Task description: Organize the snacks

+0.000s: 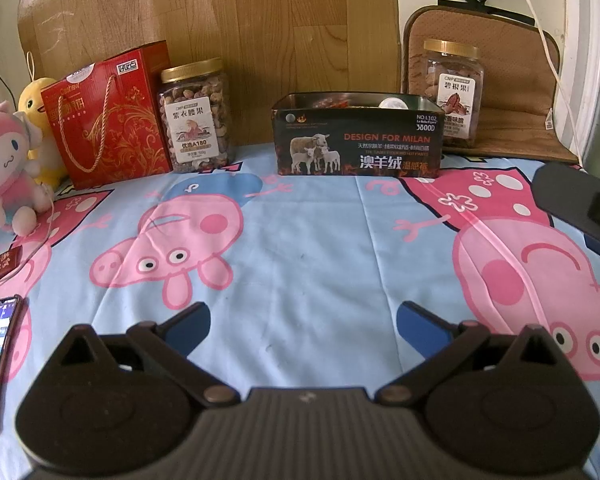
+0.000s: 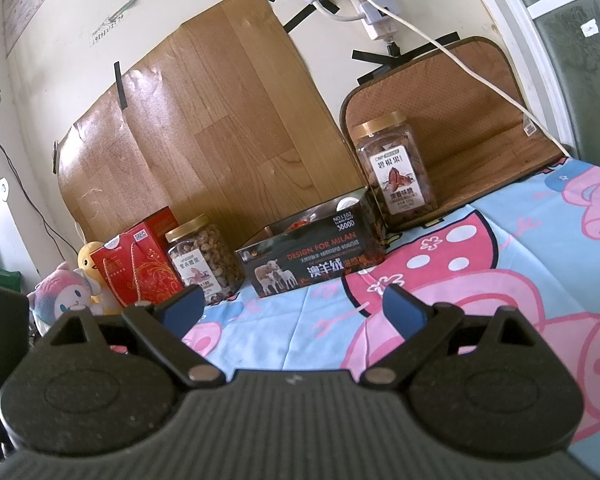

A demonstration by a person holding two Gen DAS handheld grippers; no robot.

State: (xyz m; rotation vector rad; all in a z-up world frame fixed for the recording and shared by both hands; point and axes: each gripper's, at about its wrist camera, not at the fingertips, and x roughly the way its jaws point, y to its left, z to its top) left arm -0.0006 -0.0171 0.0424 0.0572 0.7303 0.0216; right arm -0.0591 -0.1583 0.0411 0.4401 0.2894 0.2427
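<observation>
A: Where's the open dark box?
B: At the sheet's far edge, reading "DESIGN FOR MILAN", between two gold-lidded "CNP" nut jars
A: Grippers?
B: Left gripper and right gripper both spread wide, empty

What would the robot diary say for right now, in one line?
left gripper: open, empty | right gripper: open, empty | dark open-topped tin box: centre back | two gold-lidded clear nut jars: flanking, untouched

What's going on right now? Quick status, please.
Left hand-held gripper open, empty. Right hand-held gripper open, empty. Dark open box between two nut jars, untouched. Path clear.
</observation>
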